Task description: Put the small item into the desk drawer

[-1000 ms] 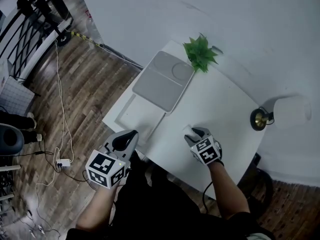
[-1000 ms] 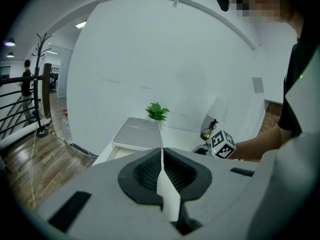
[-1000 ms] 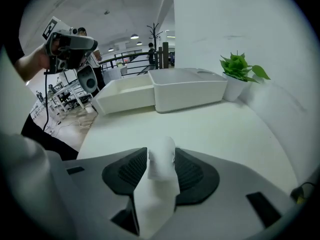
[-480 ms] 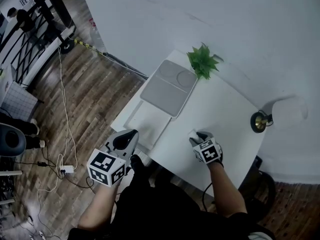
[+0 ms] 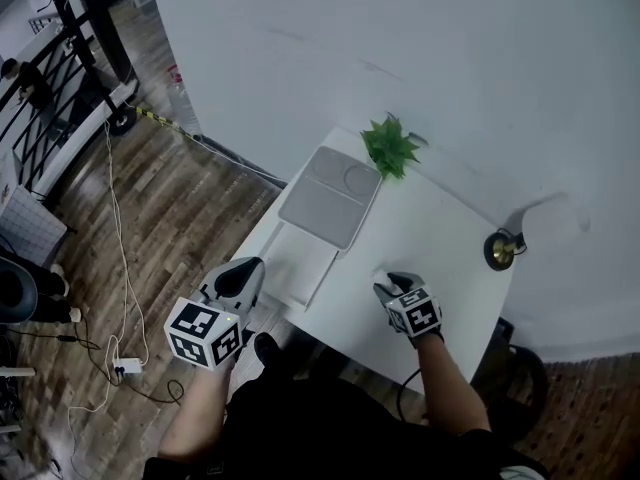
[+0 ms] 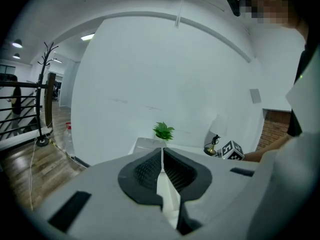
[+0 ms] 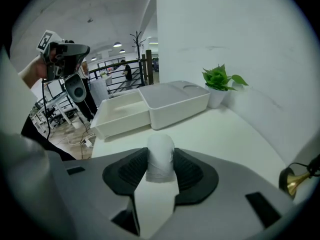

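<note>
My right gripper (image 7: 160,170) is shut on a small white cylinder (image 7: 160,155), held just above the white desk (image 7: 225,134). In the head view that gripper (image 5: 390,282) hovers near the desk's front edge with the white item (image 5: 380,272) at its tips. The open white drawer (image 7: 121,112) sticks out of a grey-topped box (image 7: 175,98) ahead and to its left. My left gripper (image 5: 243,273) hangs off the desk's left edge beside the drawer (image 5: 298,264). Its jaws (image 6: 161,154) are shut with nothing between them.
A green potted plant (image 5: 389,147) stands at the desk's back by the white wall. A brass lamp (image 5: 497,249) sits at the right end. Wooden floor with cables (image 5: 120,268) lies to the left, and a black railing (image 5: 50,78) stands farther off.
The head view has drifted, so the desk sits slightly higher and smaller. Both grippers keep about the same places relative to the desk, the right one still gripping the white item.
</note>
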A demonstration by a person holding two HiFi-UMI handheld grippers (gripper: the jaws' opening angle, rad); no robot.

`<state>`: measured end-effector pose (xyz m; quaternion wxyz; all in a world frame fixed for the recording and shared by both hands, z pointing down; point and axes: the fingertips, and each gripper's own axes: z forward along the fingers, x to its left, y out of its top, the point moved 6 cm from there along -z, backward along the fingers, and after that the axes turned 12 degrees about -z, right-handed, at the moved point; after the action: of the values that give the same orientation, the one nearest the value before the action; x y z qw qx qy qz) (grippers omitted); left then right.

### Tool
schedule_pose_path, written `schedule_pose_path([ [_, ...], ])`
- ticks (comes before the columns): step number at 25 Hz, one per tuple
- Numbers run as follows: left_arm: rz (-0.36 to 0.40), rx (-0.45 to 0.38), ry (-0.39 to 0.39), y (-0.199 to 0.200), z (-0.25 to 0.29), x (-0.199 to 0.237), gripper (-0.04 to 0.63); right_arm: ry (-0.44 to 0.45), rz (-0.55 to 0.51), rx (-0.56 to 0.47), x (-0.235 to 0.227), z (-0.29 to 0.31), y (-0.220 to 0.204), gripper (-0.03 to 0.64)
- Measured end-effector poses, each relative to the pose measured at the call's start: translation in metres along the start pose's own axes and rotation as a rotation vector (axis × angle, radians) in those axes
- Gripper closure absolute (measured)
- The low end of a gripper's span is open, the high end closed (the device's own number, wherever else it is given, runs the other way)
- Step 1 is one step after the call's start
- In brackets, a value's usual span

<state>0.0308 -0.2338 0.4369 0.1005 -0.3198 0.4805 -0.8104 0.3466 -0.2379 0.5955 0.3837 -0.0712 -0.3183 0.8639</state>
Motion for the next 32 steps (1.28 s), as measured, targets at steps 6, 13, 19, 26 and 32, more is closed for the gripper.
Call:
schedule_pose_path([
  [6,0.033,-0.011,-0.01,0.012,-0.007,0.019,0.575,-0.046,0.01,-0.081,0.003,-0.018,0.04,0.454],
  [13,0.044,-0.013,-0.03,0.023,-0.013,0.051,0.575,-0.054,0.045,-0.197,0.021,-0.04,0.102,0.456],
  [19,0.063,-0.016,-0.067,0.033,-0.022,0.073,0.575,-0.066,0.063,-0.288,0.041,-0.05,0.151,0.456],
  [26,0.067,0.0,-0.094,0.037,-0.026,0.102,0.575,-0.033,0.034,-0.347,0.076,-0.038,0.194,0.457],
  [32,0.062,0.012,-0.099,0.039,-0.016,0.117,0.575,0.014,0.009,-0.39,0.086,-0.02,0.221,0.459],
])
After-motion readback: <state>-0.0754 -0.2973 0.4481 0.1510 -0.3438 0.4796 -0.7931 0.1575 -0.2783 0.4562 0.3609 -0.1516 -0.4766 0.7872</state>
